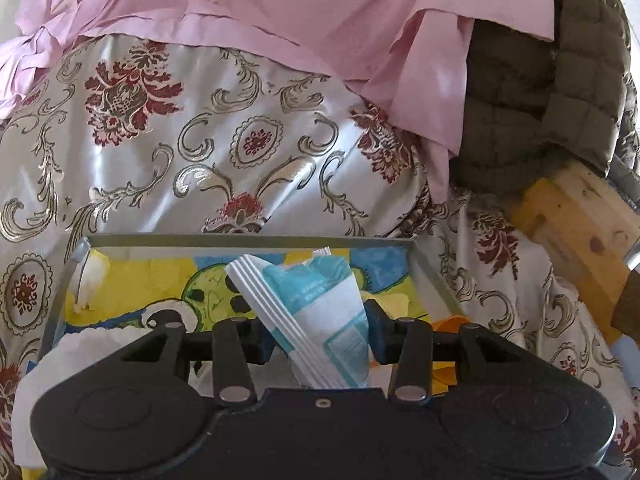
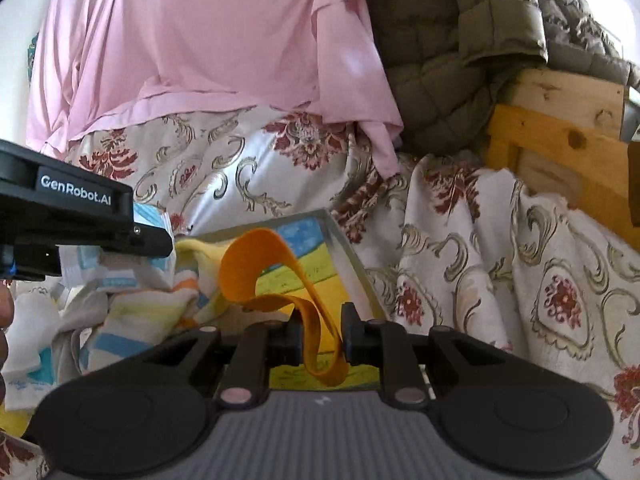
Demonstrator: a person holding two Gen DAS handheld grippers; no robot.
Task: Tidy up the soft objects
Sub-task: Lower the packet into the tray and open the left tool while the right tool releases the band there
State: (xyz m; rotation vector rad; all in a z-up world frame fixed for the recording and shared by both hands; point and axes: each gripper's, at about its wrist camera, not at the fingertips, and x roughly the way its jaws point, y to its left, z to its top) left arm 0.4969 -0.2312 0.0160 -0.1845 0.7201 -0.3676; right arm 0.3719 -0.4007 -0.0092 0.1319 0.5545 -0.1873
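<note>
Packet (image 1: 320,312), white and teal with ribbed edge, sits clamped in the left claw (image 1: 320,344) over the tray (image 1: 248,240); right claw (image 2: 320,340) pinches a curled orange strip (image 2: 260,272).

Black left gripper (image 1: 320,344) with silver rivets, right gripper (image 2: 320,340) ribbed grey, perhaps plastic, white GenRobot.AI lettering

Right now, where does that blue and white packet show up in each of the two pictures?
Left wrist view: the blue and white packet stands low in the centre, clamped in the left gripper, above the tray.
Right wrist view: the packet peeks out at the left edge, behind the left gripper's black finger.
Shared landmark: the cartoon-printed tray on the floral cloth.
</note>
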